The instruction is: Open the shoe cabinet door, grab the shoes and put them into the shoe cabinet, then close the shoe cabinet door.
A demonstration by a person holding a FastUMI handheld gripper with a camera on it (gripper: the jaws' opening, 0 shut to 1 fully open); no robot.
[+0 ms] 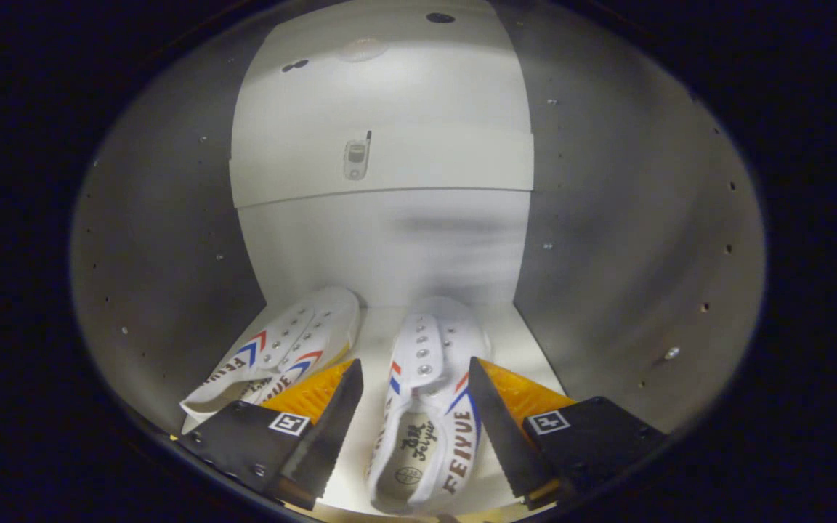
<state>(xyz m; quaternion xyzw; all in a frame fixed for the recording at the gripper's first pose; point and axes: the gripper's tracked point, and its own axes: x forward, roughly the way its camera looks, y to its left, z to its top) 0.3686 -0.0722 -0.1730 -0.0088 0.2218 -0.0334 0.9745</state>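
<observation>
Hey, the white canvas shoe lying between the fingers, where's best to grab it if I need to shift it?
Grip the white canvas shoe across its heel collar from above; its opening faces up and toward the open fingers, which already straddle its sides.

My gripper sits inside the shoe cabinet, its fingers spread wide apart and pressing on nothing. Between them lies the right-hand shoe, a white canvas one with red and blue stripes, toe pointing to the cabinet's back wall, its heel end nearest me; there is a gap between it and each finger. The other shoe lies beside it toward the left side wall, angled, partly behind my left finger. Both rest on the cabinet's pale shelf. A shelf edge crosses the back above.
</observation>
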